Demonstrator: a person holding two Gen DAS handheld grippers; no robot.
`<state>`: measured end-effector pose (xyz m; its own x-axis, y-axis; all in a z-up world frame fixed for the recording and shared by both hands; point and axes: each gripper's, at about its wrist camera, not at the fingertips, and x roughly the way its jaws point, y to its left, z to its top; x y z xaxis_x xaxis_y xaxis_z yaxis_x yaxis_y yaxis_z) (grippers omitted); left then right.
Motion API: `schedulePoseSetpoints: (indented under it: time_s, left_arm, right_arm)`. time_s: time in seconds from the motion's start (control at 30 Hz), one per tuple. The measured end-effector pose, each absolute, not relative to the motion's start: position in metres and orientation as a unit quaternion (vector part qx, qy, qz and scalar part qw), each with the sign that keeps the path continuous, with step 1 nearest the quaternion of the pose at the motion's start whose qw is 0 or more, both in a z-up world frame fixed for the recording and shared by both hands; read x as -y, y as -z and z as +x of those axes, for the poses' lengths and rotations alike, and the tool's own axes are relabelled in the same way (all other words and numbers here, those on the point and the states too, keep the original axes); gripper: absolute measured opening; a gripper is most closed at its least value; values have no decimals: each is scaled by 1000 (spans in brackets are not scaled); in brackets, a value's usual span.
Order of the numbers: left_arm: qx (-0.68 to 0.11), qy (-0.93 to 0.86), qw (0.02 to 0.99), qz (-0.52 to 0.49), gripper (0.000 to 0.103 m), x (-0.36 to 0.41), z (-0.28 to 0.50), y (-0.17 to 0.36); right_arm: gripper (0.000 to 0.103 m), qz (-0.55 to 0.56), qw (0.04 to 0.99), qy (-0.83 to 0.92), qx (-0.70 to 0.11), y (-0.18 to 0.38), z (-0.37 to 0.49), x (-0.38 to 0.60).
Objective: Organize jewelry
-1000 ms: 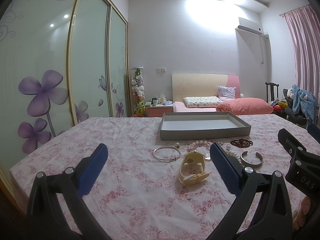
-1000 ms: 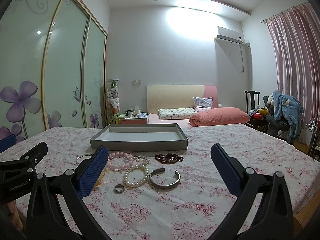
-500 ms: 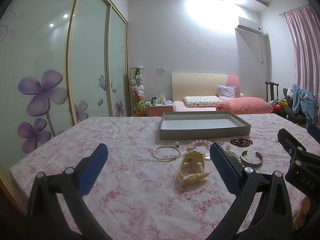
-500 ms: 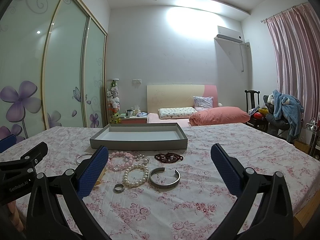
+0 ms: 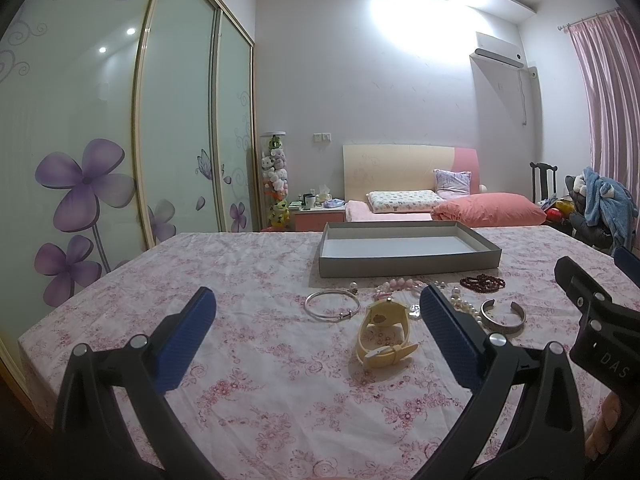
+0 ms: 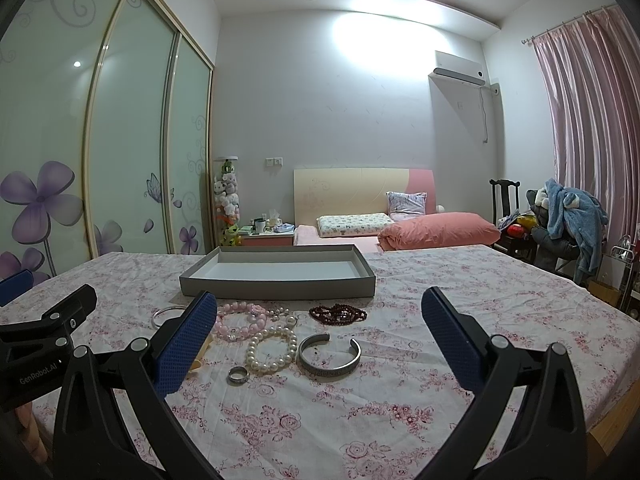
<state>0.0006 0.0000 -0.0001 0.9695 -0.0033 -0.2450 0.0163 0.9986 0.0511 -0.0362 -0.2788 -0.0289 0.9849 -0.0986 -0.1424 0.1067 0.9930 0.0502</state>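
Note:
Jewelry lies on a floral tablecloth [image 5: 256, 352] in front of an empty grey tray [image 5: 404, 268]. A cream watch [image 5: 385, 334] and a thin silver bangle [image 5: 331, 306] lie between my left gripper's [image 5: 316, 320] open fingers. In the right wrist view a pearl bracelet [image 6: 271, 350], a silver cuff [image 6: 330, 356], a small ring [image 6: 238, 375], pink beads [image 6: 239, 322] and dark red beads [image 6: 338, 314] lie ahead of my open right gripper [image 6: 320, 322]. Neither gripper holds anything; both hover near the table's front.
Behind the table stand a bed with a pink pillow [image 6: 438, 230], a nightstand [image 6: 266, 236] and a chair piled with clothes [image 6: 560, 220]. Sliding wardrobe doors [image 5: 120, 140] run along the left. The table's right edge [image 6: 608, 420] is near.
Both views have shifted only slightly; the jewelry and tray lie where they were, and both grippers stay open.

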Motion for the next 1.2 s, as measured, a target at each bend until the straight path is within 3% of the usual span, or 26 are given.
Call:
schedulePoseSetpoints:
  time_s: [0.53,1.03,1.2]
  left_arm:
    - [-138,15,990,28,99,7,3,19]
    - [-340,112,932,60,99,37,112,39]
    - [-393,114,911,60,87,45,139,56]
  right_arm:
    - [101,30,996,52,-72,30,-35,279]
    - [101,63,990,69,-106,46,-18,299]
    - [101,67,988,68,-118,46,-15,302]
